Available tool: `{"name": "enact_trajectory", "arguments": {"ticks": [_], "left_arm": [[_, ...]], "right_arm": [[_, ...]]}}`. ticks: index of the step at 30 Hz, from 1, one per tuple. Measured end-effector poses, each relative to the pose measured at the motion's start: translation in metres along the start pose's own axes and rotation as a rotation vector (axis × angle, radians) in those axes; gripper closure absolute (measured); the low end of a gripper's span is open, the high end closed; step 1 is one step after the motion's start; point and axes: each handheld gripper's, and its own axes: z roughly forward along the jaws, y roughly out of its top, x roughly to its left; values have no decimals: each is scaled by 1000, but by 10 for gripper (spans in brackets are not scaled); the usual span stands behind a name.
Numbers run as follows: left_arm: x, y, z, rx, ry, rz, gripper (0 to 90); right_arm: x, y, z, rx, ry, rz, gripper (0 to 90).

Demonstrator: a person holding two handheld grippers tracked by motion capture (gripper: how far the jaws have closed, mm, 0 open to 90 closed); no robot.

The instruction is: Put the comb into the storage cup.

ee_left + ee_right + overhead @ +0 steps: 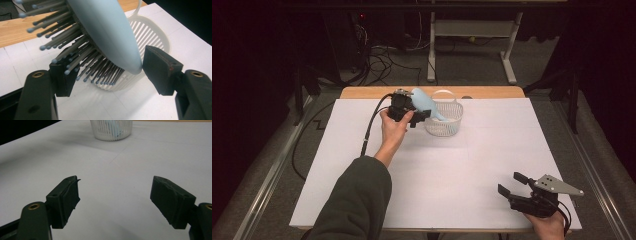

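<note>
A light blue hairbrush point(424, 102) with grey ball-tipped bristles point(75, 50) hangs tilted over the near left rim of a white slotted basket point(446, 121). My left gripper point(420, 118) is shut on it. In the left gripper view one pad meets the bristle tips and the other the brush's smooth back point(112, 35), with the rounded end between the jaws and the basket point(155, 37) right behind. My right gripper point(513, 183) rests open and holding nothing at the table's front right. In the right gripper view, blue shows through the slots of the basket point(111, 130) far ahead.
White paper point(437, 170) covers the table, and a wooden strip point(362, 93) shows along the far edge. The left gripper's black cable point(371, 125) trails off to the left. Beyond the table are a floor with cables and a white desk frame point(472, 30).
</note>
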Motion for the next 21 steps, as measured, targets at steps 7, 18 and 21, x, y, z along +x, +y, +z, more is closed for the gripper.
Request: {"name": "enact_trajectory", "arguments": {"ticks": [7, 18, 21], "left_arm": [[2, -1, -5, -9, 2, 6, 317], [4, -2, -11, -14, 6, 9, 318], [4, -2, -13, -11, 7, 14, 318]], "right_arm": [[0, 0, 0, 2, 0, 1, 236], [0, 0, 0, 0, -1, 1, 236], [0, 0, 0, 0, -1, 0, 236]]}}
